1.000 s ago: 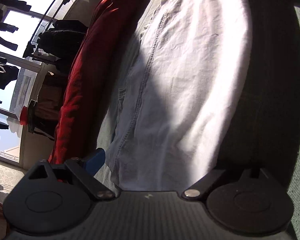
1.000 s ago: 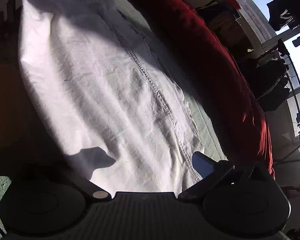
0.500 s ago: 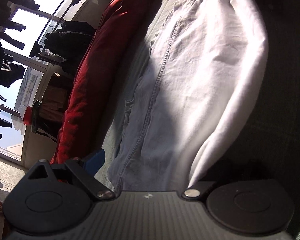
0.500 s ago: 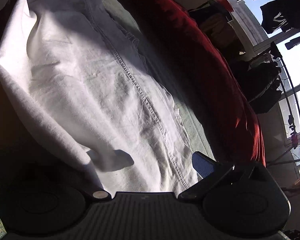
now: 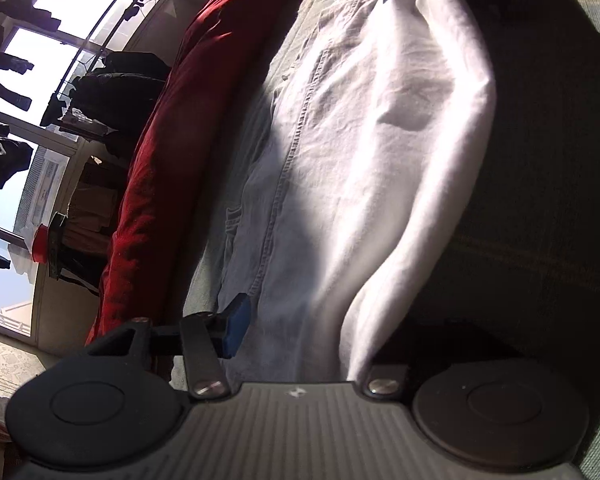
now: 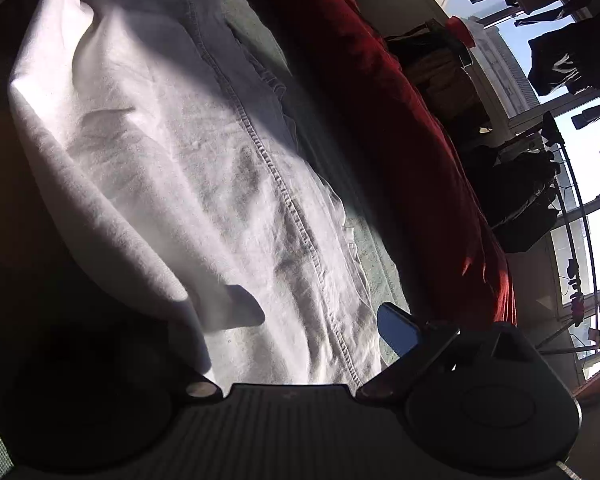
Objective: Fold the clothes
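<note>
While both grippers (image 5: 296,336) (image 6: 300,344) pinch its hem, stitched white cotton garment (image 5: 372,152) lifts, creased.

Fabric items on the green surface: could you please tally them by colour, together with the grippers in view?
White garment: 1
Red fabric: 1
Grippers: 2, the left gripper and the right gripper
Total: 4
</note>
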{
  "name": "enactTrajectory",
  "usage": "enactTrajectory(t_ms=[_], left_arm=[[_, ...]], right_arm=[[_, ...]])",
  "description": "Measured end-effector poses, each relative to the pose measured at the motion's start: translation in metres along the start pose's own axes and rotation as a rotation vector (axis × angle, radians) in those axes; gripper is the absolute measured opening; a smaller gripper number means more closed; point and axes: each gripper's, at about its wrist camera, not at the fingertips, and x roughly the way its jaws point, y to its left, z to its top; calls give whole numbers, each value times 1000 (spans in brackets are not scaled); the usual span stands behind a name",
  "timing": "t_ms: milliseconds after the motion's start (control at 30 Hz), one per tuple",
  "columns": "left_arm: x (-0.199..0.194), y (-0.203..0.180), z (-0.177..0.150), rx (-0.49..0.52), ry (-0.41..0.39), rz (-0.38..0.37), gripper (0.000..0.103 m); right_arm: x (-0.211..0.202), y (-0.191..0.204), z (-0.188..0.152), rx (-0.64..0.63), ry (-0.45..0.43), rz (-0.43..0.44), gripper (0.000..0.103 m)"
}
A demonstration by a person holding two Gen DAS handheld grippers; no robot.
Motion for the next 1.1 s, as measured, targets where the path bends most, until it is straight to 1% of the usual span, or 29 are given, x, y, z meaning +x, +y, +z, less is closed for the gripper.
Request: enactTrajectory(t_ms=[33,67,133,167,200,233,267,333,400,500,633,700,800,967,1100], left_arm=[[-3,-2,-1,13,1,-7,41],[-6,-4,-3,21,1,-7,37],[-8,-5,-4,20,3,-13,32],[-8,-4,-4,19,5,-17,29],[-8,-4,-3,17,8,-20,26],[-6,-4,-2,17,11,-24,24],[-6,-3,-1,15,13,-24,19],[-5,-2,1,11,16,-25,17],[-7,-2,2,11,16,-12,14],[-13,-1,4,10,17,12,12],[-24,2,7,13,11,35,12],[-31,2,7,11,9,37,12],[-45,-4,6,33,9,28,12],[-77,-18,-2,69,18,-3,12],[-110,-40,-8,120,27,-39,12]], right_arm=[[-1,0,1,-7,-4,10,77],[-3,0,2,-13,-8,19,73],[-8,3,-1,-39,-6,32,58],[-11,5,-2,-53,-4,38,56],[-11,6,-2,-56,-1,47,50],[-10,6,-2,-54,2,57,42],[-10,6,-1,-52,5,68,38],[-8,5,2,-52,7,82,30],[-9,2,4,-42,5,86,27],[-17,-3,3,-20,-6,98,14],[-28,-8,1,-12,-11,105,8],[-35,-10,0,-8,-14,108,7],[-48,-13,-2,3,-25,118,6],[-78,-4,-3,-20,-40,177,6],[-109,12,-9,-58,-52,238,6]])
